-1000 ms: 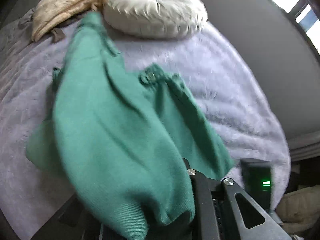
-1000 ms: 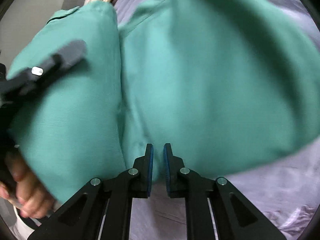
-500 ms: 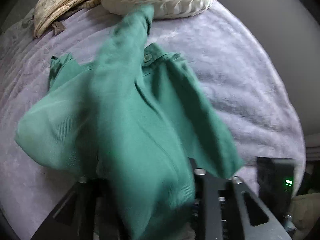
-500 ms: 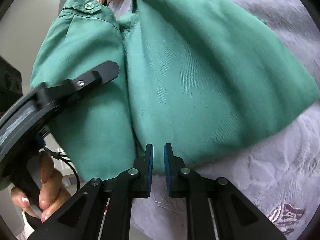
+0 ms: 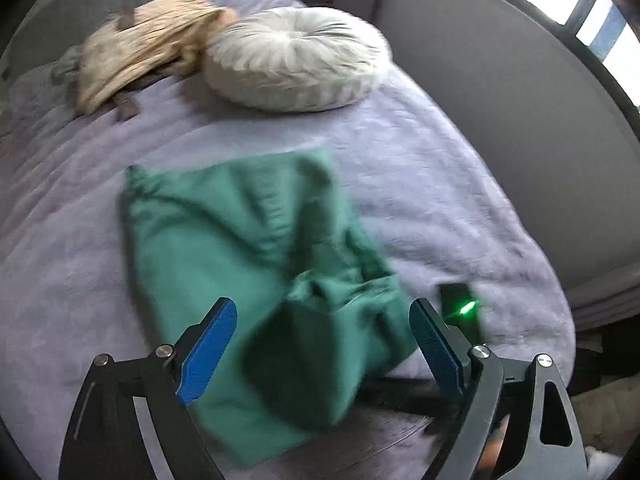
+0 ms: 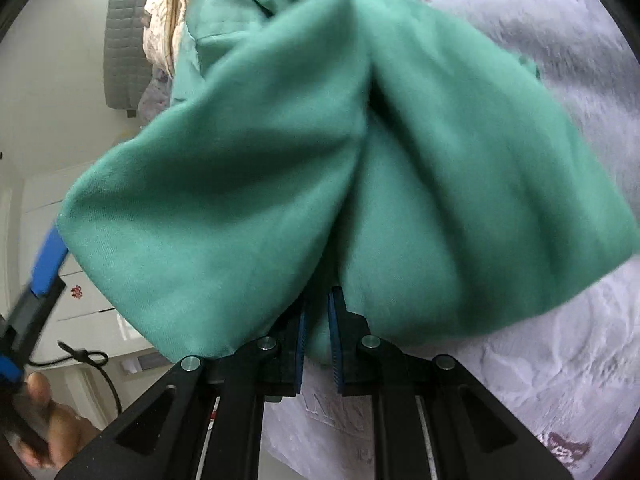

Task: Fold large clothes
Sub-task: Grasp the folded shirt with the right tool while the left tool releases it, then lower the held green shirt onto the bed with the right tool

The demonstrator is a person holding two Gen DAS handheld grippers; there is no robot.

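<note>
A green garment (image 5: 224, 248) lies crumpled on the lavender bedspread (image 5: 420, 184). My left gripper (image 5: 324, 340) hangs above its near end. The jaws are opening wide, and the blue pads (image 5: 212, 344) touch no cloth. In the right wrist view the same green garment (image 6: 320, 152) fills most of the frame, bunched into two big folds. My right gripper (image 6: 317, 328) is shut on a fold of its near edge. One blue-padded finger (image 6: 48, 256) of the left gripper shows at the far left, with a person's hand (image 6: 44, 436) below it.
A round white pleated cushion (image 5: 296, 60) and a beige cloth bundle (image 5: 148, 52) lie at the far end of the bed. A grey padded wall (image 5: 500, 100) runs along the right. A black device with a green light (image 5: 460, 308) sits near the right edge.
The left gripper has opened, let go of the green cloth and risen; the cloth has dropped onto the bed. The right gripper stays shut on the garment and has shifted sideways.
</note>
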